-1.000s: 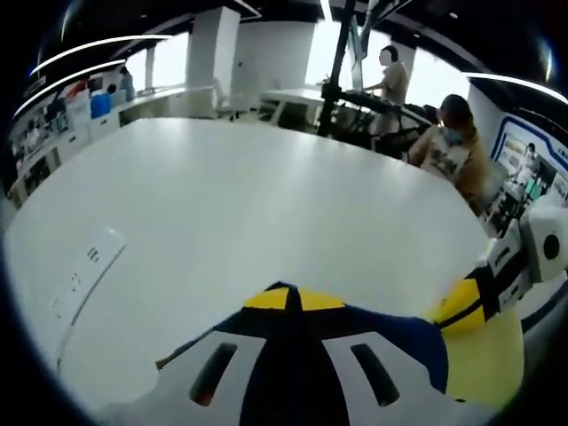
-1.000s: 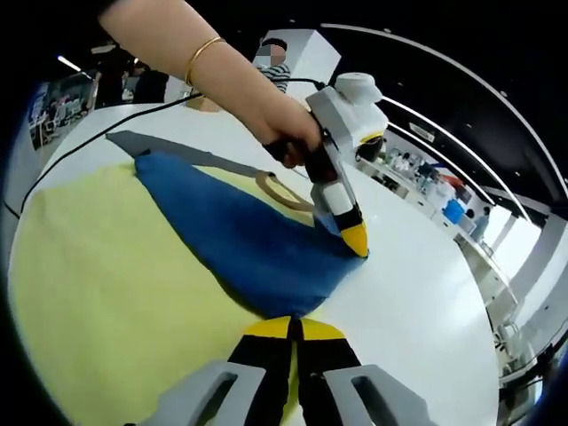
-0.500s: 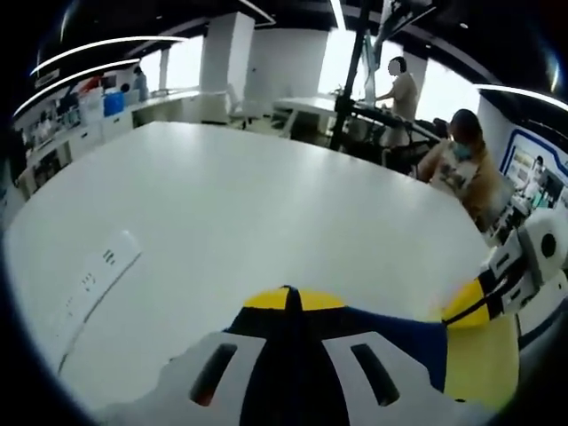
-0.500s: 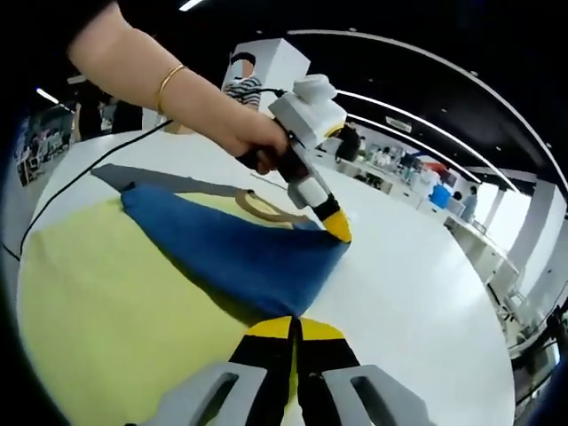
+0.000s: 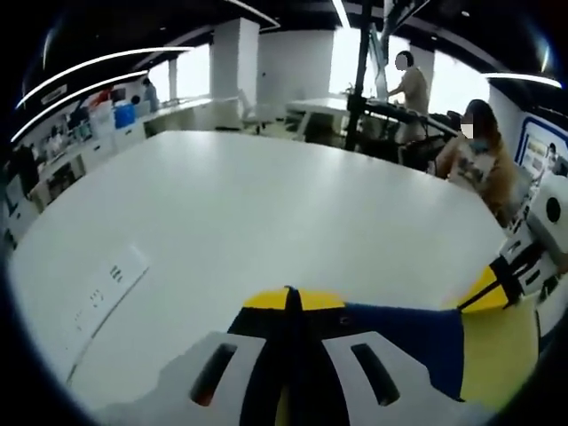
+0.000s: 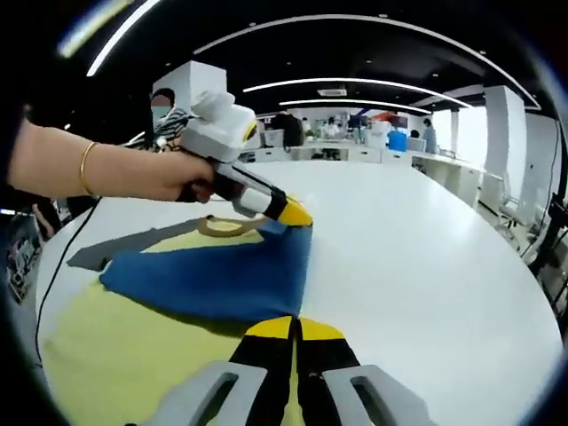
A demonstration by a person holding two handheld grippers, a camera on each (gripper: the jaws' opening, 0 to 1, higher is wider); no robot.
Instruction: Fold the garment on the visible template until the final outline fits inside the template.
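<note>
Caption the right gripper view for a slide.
Both grippers, left and right, pinch the blue garment over the yellow template on a white table.

No text, brand or number could be read in either view. In the left gripper view a white card (image 5: 105,293) lay flat on the bench (image 5: 266,204) and carried a few short dark marks, too small and blurred to make out as letters or figures. At the far right of the same view a blue-framed wall panel (image 5: 538,153) bore printing that was likewise illegible. The shelves at the back showed coloured boxes without legible labels.
</note>
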